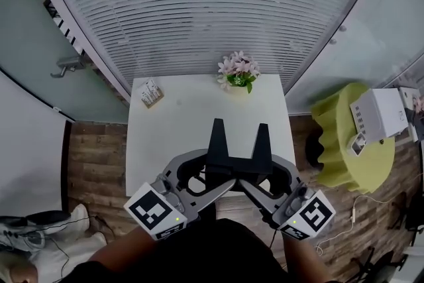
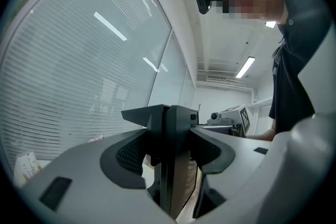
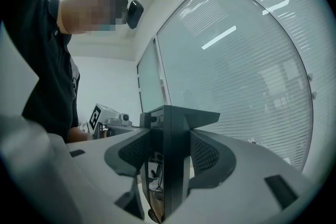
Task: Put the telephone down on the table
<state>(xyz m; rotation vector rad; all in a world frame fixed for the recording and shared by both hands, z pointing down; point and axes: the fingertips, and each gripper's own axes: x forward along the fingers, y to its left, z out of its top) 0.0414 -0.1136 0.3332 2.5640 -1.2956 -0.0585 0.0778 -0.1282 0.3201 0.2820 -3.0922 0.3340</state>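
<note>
Both grippers are held low, close to the person's body, side by side over the near edge of the table (image 1: 165, 142). The left gripper (image 1: 216, 124) has its black wedge-shaped jaws pressed flat together w/ nothing between them; its own view shows the two matte plastic blades meeting in one seam (image 2: 167, 113). It's the same for the right gripper (image 1: 263, 128): jaws together, nothing gripped (image 3: 172, 113). The bodies are smooth grey plastic w/ curved arms and black mesh-textured insets, and each carries a white cube w/ black square markers.

The table is a plain white square top, smooth and matte. At its far edge sits a small pot of pink flowers (image 1: 238, 71) w/ green leaves, and at the far left corner a little wooden holder (image 1: 151, 93) w/ cards standing in it.

The telephone isn't in either gripper. A white boxy unit (image 1: 379, 113) rests on a yellow-green round side table (image 1: 331, 142) w/ a wavy edge, well to the right. It may be the phone, but I can't tell for sure.

Room: a curved glass wall (image 1: 212, 3) w/ fine horizontal blinds bends round behind the table. The floor (image 1: 93, 156) is brown wood planks. A pair of white shoes (image 1: 40, 235) lies at lower left.
</note>
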